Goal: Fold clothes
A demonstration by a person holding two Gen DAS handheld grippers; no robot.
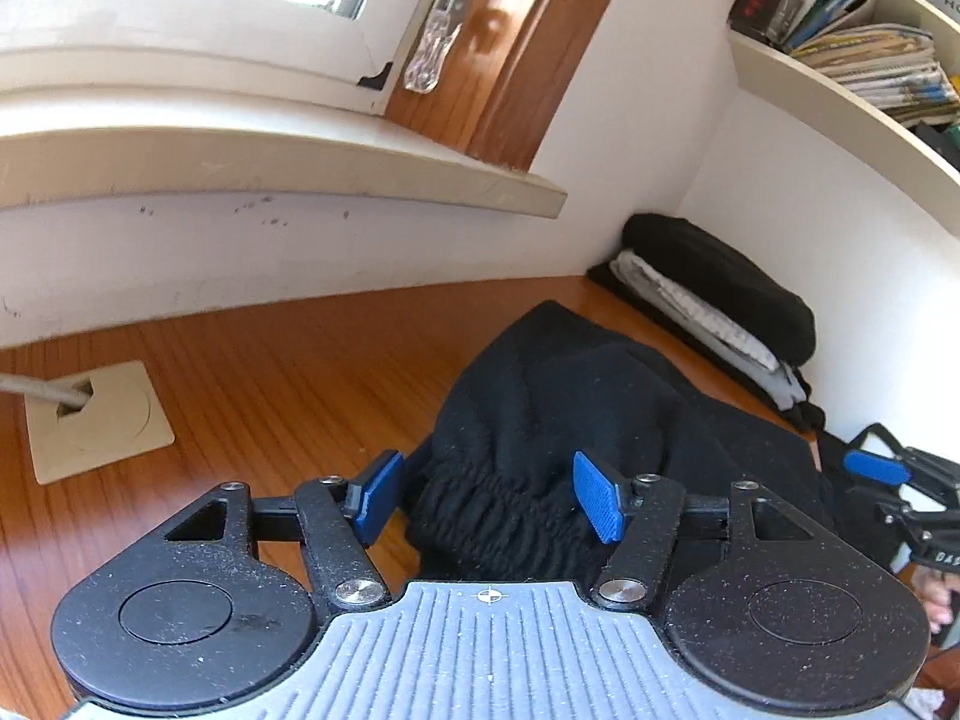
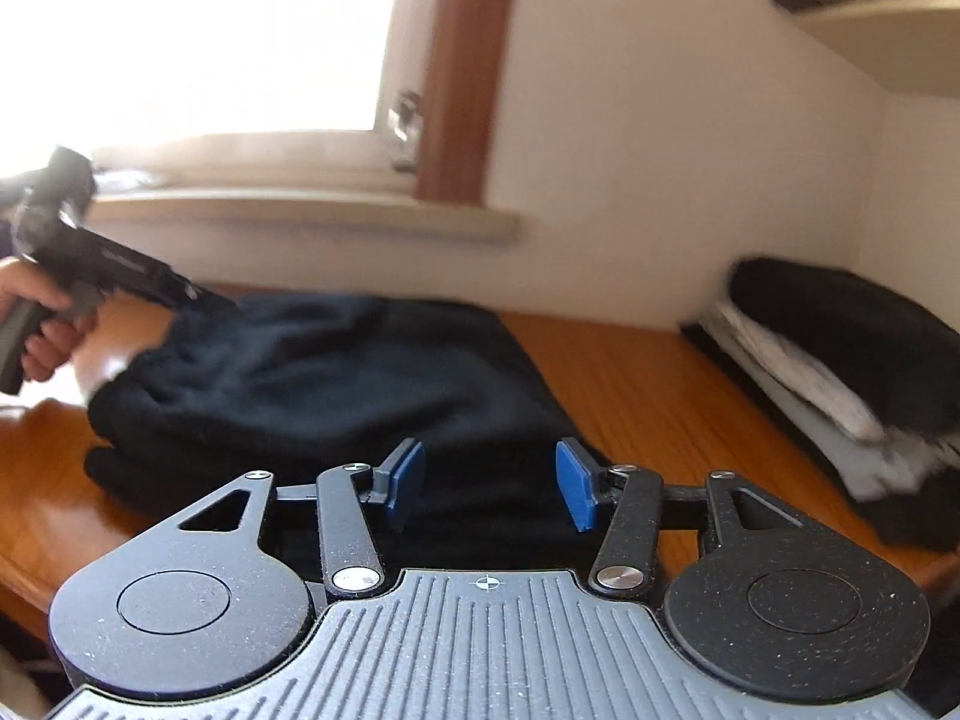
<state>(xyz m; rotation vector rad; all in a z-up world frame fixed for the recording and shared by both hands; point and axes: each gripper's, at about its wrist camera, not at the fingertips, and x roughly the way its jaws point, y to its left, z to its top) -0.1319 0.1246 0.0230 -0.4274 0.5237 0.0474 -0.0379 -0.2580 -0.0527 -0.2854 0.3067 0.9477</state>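
blurred: folded stack [image 2: 840, 354] | cut off: shelf [image 1: 840, 102], hand [image 2: 42, 324]

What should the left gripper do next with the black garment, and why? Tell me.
Probably ease the left gripper forward and close on the ribbed hem of the black garment: its jaws stand open with that bunched edge between them, unpinched, on the wooden table.

Both wrist views face the black garment [image 1: 558, 396] closely.
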